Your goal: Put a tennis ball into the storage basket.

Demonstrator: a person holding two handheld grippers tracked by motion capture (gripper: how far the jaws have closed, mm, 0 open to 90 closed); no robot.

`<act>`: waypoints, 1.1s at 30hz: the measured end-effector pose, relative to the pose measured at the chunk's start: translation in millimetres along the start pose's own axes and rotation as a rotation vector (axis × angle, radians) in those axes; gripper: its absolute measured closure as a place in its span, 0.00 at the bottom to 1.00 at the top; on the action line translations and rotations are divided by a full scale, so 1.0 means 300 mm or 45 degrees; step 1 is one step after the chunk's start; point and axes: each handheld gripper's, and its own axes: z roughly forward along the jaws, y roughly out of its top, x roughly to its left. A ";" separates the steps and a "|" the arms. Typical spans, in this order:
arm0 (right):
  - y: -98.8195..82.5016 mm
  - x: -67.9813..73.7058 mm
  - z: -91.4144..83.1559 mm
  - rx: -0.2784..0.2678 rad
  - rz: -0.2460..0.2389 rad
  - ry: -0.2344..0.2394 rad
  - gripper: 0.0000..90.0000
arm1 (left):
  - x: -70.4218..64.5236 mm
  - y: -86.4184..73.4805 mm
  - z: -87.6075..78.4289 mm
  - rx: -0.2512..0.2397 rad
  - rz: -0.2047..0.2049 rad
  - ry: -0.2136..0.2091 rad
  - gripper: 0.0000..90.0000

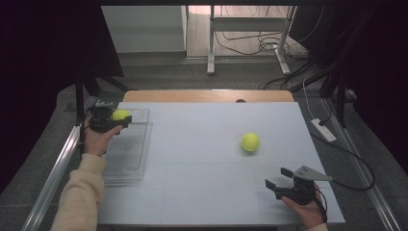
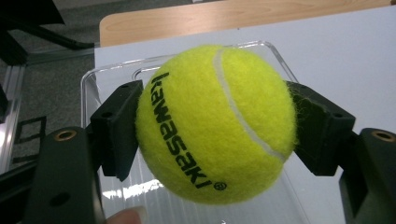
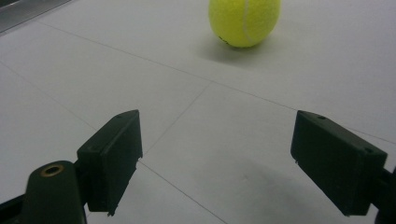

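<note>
White bench (image 1: pixel 207 159) carries a clear plastic tray (image 1: pixel 126 166) at its left edge; the tray looks empty. The left claw (image 1: pixel 126 119) is clenched on a yellow tennis ball (image 2: pixel 215 123), held above the tray's far end. Step in hand, by judgement: placing. Next move: lower, then release. A second ball (image 1: pixel 250 142) lies loose mid-bench, well ahead of the right claw (image 1: pixel 278 177), which rests released.

My white table top (image 1: pixel 207 159), its wooden edge strip (image 1: pixel 207 96) at the far side, grey floor beyond, white frame legs (image 1: pixel 210 43), tangled cables (image 1: pixel 260 43), power strip (image 1: pixel 323 129) at right
</note>
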 end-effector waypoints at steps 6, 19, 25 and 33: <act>0.000 -0.001 0.000 0.000 0.001 0.000 0.18 | 0.007 -0.004 0.031 0.046 0.001 0.011 0.30; 0.000 -0.002 0.001 0.000 0.005 0.000 0.18 | 0.021 0.005 0.079 0.113 0.008 0.033 0.30; 0.000 -0.002 0.000 0.002 0.005 -0.001 0.18 | 0.028 0.001 0.104 0.150 -0.010 0.035 0.30; -0.001 -0.002 0.000 -0.001 0.006 0.000 0.18 | 0.036 -0.005 0.133 0.201 0.009 0.057 0.30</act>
